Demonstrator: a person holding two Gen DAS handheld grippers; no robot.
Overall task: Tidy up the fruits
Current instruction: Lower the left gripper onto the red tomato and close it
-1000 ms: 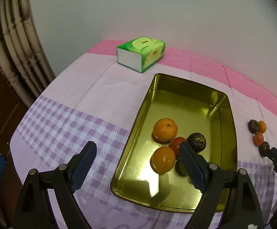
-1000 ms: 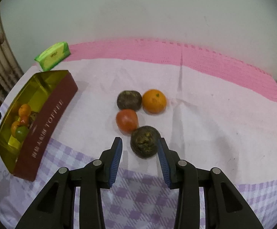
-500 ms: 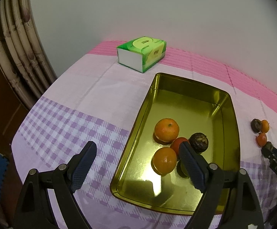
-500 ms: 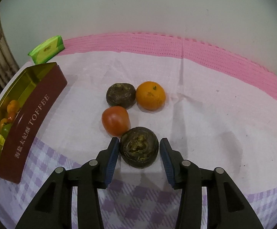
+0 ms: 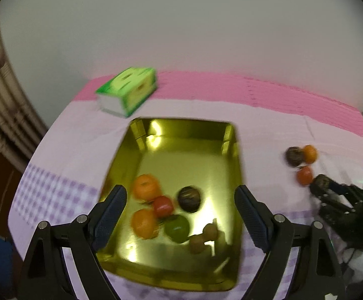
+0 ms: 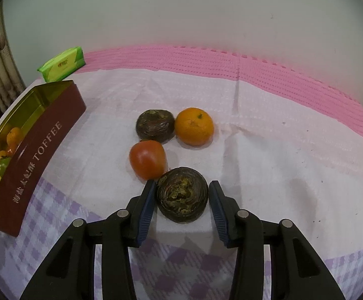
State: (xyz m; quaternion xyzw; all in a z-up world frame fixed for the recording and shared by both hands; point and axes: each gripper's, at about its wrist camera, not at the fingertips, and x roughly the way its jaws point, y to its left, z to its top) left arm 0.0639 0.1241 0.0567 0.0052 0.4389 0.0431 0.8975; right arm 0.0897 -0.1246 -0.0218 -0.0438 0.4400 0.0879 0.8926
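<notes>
A gold tin tray [image 5: 186, 135] holds several fruits: two oranges, a red tomato, a dark fruit, a green one and small brown ones. My left gripper [image 5: 180, 215] is open above its near end, empty. In the right wrist view my right gripper [image 6: 181, 200] is open around a dark wrinkled fruit [image 6: 182, 193] on the tablecloth; the left pad touches or nearly touches it, the right pad stands just apart. A red tomato [image 6: 147, 158], another dark fruit [image 6: 155, 125] and an orange [image 6: 194, 126] lie just beyond. The tray [image 6: 44, 135] is at left.
A green tissue box [image 5: 127, 90] sits behind the tray, also in the right wrist view [image 6: 62, 62]. The table is covered with a white, pink and purple-check cloth and stands against a wall. Wooden furniture is at the far left.
My right gripper has moved forward so the dark fruit now sits between its fingers. My left gripper's view has swung right over the tray and is blurred with motion.
</notes>
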